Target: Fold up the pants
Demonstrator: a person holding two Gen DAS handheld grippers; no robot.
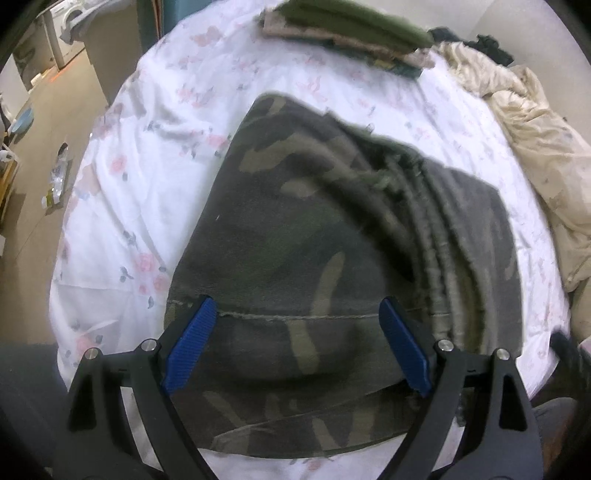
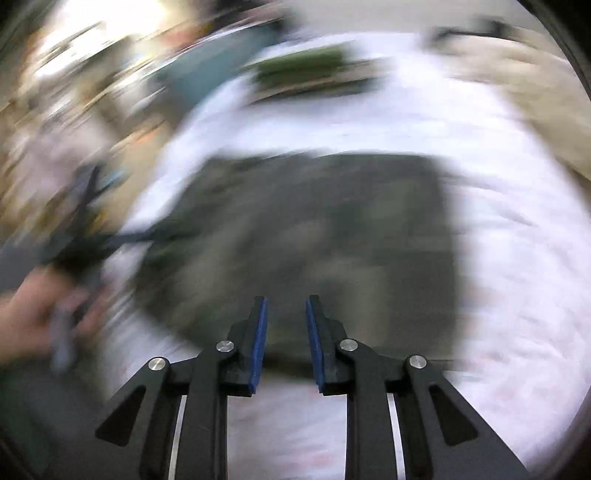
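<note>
bed sheet (image 1: 155,155): white, pink floral print, wrinkled, covers the bed
folded stack (image 1: 347,33): olive piece on top, tan and dark ones under, far edge of bed
crumpled cream cloth (image 1: 532,147): heaped along right side of bed
dark garment (image 1: 487,44): far right corner, behind the cream cloth
floor (image 1: 44,147): tan, left of bed, plastic litter (image 1: 59,177) lying on it
washing machine (image 1: 62,33): white, far left, blurry

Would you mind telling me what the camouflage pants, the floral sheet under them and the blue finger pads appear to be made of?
Camouflage pants: apparently a heavy woven cotton, matte, with thick stitched seams and a frayed hem thread. Floral sheet: thin, soft woven fabric, probably cotton or a blend, finely creased. Blue finger pads: seemingly ribbed rubber or plastic, matte, on black hard-plastic fingers.
</note>
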